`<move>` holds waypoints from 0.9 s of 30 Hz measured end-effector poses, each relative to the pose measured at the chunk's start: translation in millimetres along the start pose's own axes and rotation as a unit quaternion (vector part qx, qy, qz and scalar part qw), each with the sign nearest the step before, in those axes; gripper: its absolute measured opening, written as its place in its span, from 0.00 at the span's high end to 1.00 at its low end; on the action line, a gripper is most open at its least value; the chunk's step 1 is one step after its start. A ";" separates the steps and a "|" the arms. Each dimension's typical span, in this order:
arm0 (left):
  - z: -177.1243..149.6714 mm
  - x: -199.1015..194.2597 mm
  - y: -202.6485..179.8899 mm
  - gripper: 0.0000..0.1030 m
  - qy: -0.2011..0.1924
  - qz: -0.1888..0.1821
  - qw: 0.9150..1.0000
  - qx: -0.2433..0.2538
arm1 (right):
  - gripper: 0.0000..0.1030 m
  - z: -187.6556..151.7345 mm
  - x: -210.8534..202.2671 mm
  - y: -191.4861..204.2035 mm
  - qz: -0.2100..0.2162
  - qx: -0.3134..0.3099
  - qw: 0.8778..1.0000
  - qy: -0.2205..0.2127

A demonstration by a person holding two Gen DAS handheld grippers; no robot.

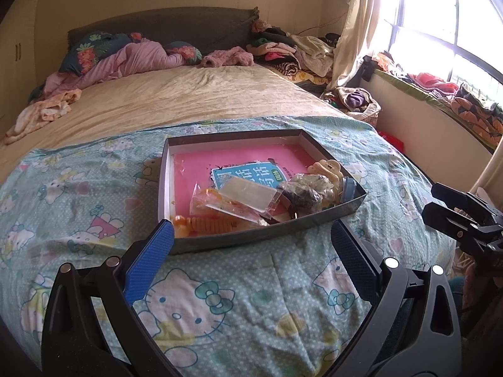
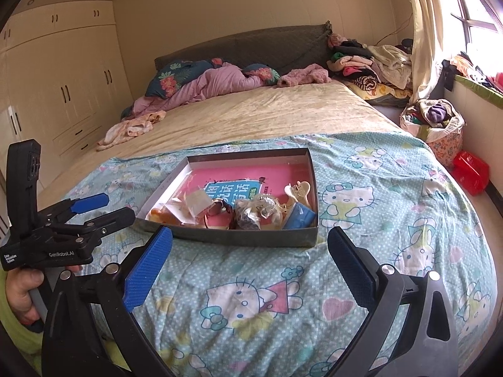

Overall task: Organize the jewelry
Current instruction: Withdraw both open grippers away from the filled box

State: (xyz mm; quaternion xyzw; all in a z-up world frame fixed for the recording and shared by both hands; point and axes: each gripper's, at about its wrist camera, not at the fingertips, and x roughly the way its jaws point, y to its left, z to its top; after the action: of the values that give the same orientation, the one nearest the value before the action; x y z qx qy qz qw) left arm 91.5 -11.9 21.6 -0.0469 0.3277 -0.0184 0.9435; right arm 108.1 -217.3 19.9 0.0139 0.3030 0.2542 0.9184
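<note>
Gaping wide, both grippers' fingers point(image 1: 149, 260) point(image 2: 147, 270) hold nothing near tray point(image 1: 267, 238).

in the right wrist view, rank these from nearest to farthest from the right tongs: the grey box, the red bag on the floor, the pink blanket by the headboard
From the right tongs:
1. Grey box, straight ahead on the cartoon-cat quilt.
2. Red bag, on the floor to the right.
3. Pink blanket, far end of the bed, left of centre.
</note>
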 end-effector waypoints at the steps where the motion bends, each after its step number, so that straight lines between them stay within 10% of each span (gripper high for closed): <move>1: -4.1 -0.6 0.6 0.09 0.003 0.000 1.000 -0.002 | 0.04 -3.6 -0.6 0.6 0.000 0.000 1.000 0.003; 27: -44.1 -6.5 -3.1 0.09 0.027 -0.002 1.000 -0.011 | 0.04 -30.3 3.8 15.7 0.000 -0.012 0.999 0.037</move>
State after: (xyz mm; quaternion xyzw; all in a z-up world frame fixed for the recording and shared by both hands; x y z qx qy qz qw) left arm 59.0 -18.0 -8.6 -0.0578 0.3535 -0.0177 0.9335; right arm 86.4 -205.7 -4.1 -0.0065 0.3339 0.2579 0.9066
